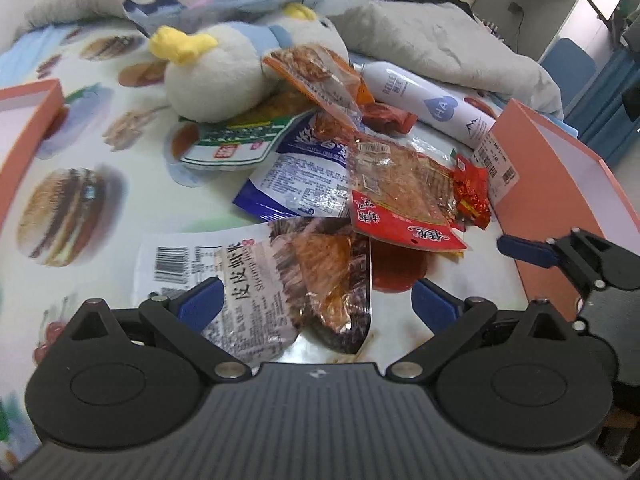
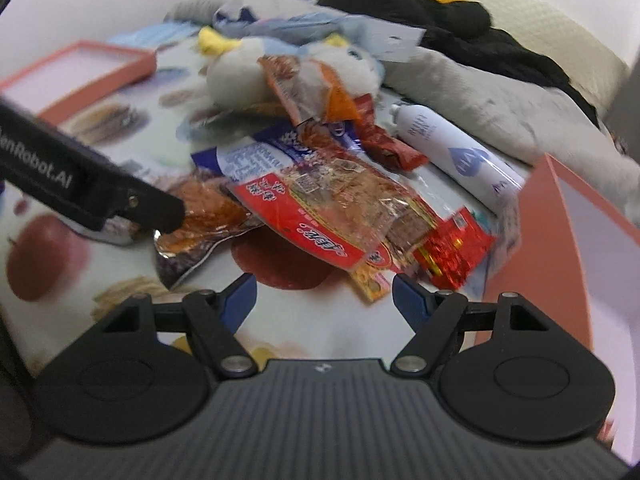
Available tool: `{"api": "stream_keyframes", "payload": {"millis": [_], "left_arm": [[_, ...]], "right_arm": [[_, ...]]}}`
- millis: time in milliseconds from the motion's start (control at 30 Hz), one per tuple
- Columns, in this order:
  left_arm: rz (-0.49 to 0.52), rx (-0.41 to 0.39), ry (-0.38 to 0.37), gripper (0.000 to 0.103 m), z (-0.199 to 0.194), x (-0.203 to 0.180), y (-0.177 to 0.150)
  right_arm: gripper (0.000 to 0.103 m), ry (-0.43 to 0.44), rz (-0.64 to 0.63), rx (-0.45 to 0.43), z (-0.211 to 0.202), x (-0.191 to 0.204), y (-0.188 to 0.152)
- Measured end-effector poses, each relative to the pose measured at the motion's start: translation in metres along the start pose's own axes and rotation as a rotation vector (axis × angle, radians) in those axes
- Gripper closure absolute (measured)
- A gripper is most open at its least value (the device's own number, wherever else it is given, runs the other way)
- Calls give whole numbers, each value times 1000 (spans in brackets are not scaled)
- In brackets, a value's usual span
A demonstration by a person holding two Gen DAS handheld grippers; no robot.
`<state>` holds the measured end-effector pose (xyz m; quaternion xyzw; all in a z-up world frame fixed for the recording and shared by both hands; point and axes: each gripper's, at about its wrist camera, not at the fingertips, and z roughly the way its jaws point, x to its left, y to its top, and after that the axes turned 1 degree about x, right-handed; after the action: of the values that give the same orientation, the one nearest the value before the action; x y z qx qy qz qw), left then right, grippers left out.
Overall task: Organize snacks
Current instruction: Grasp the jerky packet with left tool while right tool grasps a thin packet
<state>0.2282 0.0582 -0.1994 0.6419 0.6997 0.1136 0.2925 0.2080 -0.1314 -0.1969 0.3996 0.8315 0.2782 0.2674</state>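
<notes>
L gripper [image 1: 316, 302] fingers spread astride shrimp pack [image 1: 256, 280]; R gripper [image 2: 324, 298] spread.

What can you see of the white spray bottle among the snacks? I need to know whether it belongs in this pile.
The white spray bottle is a smooth cylinder, glossy like metal or plastic, with a blue droplet logo reading HA and faint grey text. It lies on its side on the printed cloth, narrow nozzle end toward the plush toy, base against the orange box. A dark red wrapper lies beside it, grey bedding behind.
</notes>
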Motion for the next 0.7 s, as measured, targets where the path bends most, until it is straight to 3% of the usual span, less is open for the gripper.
{"api": "stream_keyframes", "payload": {"millis": [100,200,300,367,500,700], "left_arm": [[6,19,-28,4,12,3,5],[22,48,-45,12,23,5,9],[40,50,-32,14,33,6,12],[57,53,-16,17,39,7,14],[68,56,-13,20,46,9,19],[87,62,-1,27,50,10,22]], "right_arm": [[27,-1,-47,9,14,5,5],[33,21,-86,17,28,10,11],[34,32,-119,14,39,13,16],[42,33,-162,6,47,16,19],[47,18,-243,-22,56,20,27],[78,48,-262,-21,65,20,32]]}}
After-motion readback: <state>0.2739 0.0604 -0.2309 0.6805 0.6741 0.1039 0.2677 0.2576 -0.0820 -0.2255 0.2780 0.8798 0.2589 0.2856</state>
